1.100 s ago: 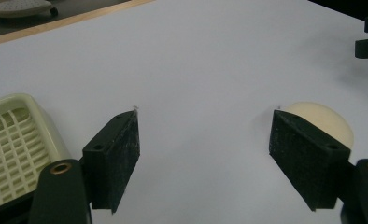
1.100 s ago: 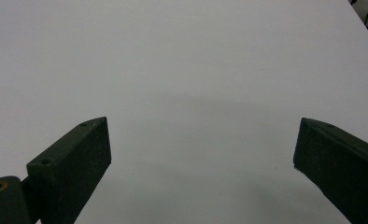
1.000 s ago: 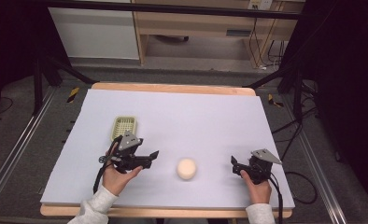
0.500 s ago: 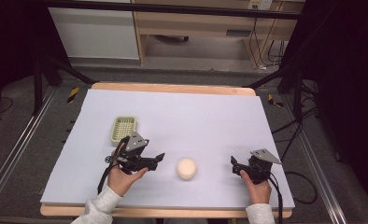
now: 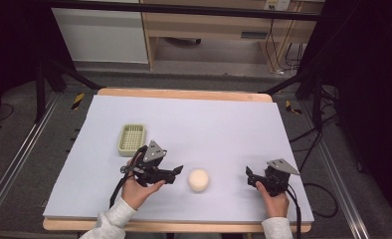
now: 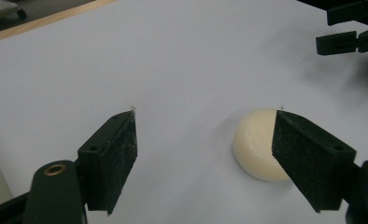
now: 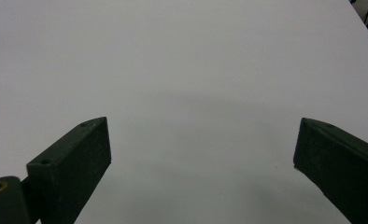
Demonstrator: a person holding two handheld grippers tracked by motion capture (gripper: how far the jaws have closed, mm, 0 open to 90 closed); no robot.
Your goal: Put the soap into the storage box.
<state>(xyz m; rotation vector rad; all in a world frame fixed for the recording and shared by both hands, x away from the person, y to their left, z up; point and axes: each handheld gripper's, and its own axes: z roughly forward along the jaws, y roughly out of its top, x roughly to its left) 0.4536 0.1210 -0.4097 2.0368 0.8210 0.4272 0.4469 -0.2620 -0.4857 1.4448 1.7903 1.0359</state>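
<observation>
The left tool (image 5: 176, 172) sits low over the bench (image 5: 224, 124), held in the person's left hand (image 5: 137, 189), and its jaws stand wide apart with nothing between them. In the left gripper view the same tool (image 6: 205, 126) looks along its two black jaws at a pale, round, cream-coloured puck (image 6: 259, 144) that lies flat on the bench just ahead of it. The puck sits toward the right-hand jaw: that jaw overlaps the puck's near right edge in the picture, though whether it touches cannot be told. The left-hand jaw is well clear of the puck, with bare bench between them.

From the high view, the puck (image 5: 199, 179) lies just beyond the left tool's jaw tips, between the two tools and nearer the left one. Behind the left tool, on the far side of its grey plate, a small pale green basket (image 5: 132, 138) rests on the bench, near the tool but apart from it.

The right tool (image 5: 248, 177) is held in the person's right hand (image 5: 273, 201), its tips pointing toward the puck but well apart from it. In the right gripper view this tool (image 7: 203, 126) has its jaws spread wide, empty, with plain bench surface ahead. Far ahead of the left tool, at the upper right of its view, the right tool's dark jaws show.
</observation>
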